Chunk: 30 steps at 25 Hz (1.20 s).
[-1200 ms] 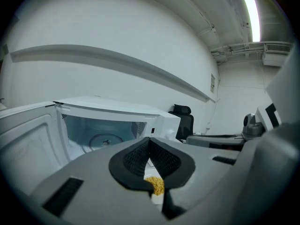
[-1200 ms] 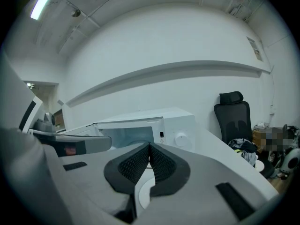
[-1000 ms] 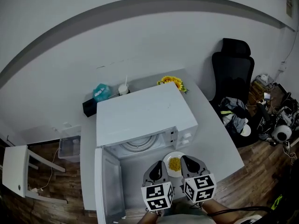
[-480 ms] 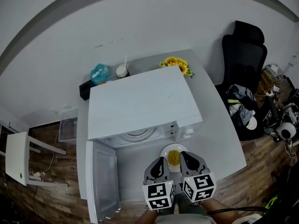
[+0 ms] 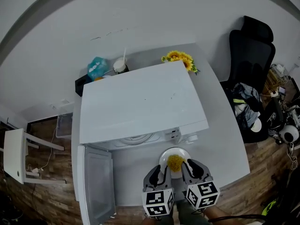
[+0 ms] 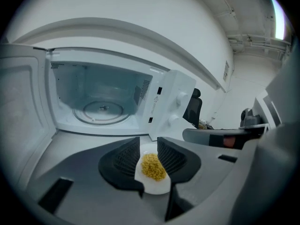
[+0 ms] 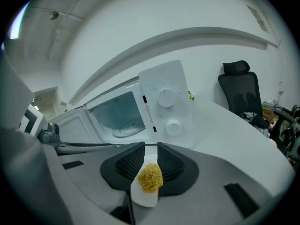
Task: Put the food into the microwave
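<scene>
The left gripper (image 6: 149, 143) is opening, the right gripper (image 7: 150, 148) apart. The plate (image 5: 174, 151) of food (image 5: 175, 162) lies ungripped in both gaps, on the desk (image 5: 225, 139) before the microwave (image 5: 140, 102). Best to clamp opposite rims, then lift level.

Opening tongs (image 6: 149, 144), plate (image 6: 159, 185) of yellow food (image 6: 153, 167) between, open microwave (image 6: 101, 86) beyond

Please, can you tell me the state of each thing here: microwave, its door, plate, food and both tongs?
Microwave: empty inside, except for its turntable.
Door: swung wide open.
Plate: resting on the table in front of the microwave, not yet inside.
Food: heaped in the plate's middle.
Left tongs: jaws opening, plate showing in the gap, not gripped.
Right tongs: open, plate showing in the gap, not gripped.
</scene>
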Tool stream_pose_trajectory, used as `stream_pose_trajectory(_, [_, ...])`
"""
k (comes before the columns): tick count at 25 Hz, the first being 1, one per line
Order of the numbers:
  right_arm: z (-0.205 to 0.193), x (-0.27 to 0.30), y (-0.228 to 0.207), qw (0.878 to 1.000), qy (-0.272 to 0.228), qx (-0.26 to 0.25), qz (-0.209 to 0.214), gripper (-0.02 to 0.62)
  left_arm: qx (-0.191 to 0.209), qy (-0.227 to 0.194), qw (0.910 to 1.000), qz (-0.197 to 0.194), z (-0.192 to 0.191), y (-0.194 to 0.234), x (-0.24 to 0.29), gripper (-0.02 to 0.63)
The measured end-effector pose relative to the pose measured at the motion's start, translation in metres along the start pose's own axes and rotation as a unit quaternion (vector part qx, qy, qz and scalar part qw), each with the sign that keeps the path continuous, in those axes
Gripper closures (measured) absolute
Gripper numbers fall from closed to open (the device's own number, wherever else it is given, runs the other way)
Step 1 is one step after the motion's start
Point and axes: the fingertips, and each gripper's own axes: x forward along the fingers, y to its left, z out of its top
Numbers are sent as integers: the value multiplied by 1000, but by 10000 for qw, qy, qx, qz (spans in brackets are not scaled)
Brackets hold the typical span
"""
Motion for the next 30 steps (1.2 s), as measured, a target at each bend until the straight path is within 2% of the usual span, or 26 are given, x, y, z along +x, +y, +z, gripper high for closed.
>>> stream_pose_trajectory(10, [-59,21,-54,9966,603,358,-436,518,-312,647,9971,241,-55,29,28,497])
stream_pose_trajectory(17, [-78,31,-64,9939,858,501,-480,520,-648,970,9924,381,-82,40,45,497])
stream_pose_trajectory(20, [-84,34,-68,9926,953,532,-524,520,-824,1076,9899,421,-88,44,51,497])
stream_pose_trajectory(30, [-92,43,-71,9862,1446,557,-586,520,-955,1272,9865,402,-90,45,59,497])
